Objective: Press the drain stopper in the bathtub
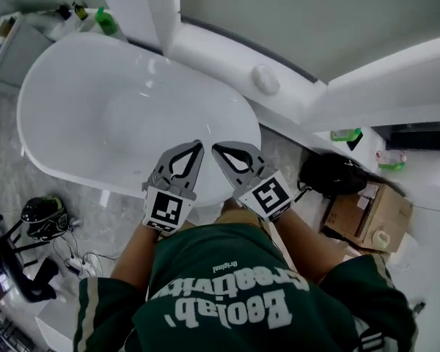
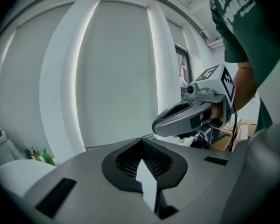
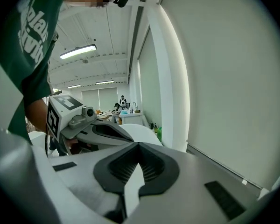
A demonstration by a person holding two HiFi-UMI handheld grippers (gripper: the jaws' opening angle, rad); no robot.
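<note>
The bathtub (image 1: 95, 108) is seen whole only in the head view, with the left gripper (image 1: 198, 147) and right gripper (image 1: 215, 149) over its rim. In the gripper views both pairs of jaws are shown closed and empty.

Floor (image 1: 1, 169): grey, marbled.
Bathtub (image 1: 73, 116): white, standing on it, just ahead of both grippers.
Black helmet (image 1: 44, 215), cables (image 1: 72, 261): well left of the left gripper (image 1: 195, 155).
Black bag (image 1: 334, 173), cardboard box (image 1: 370, 215): right of the right gripper (image 1: 224, 156).
</note>
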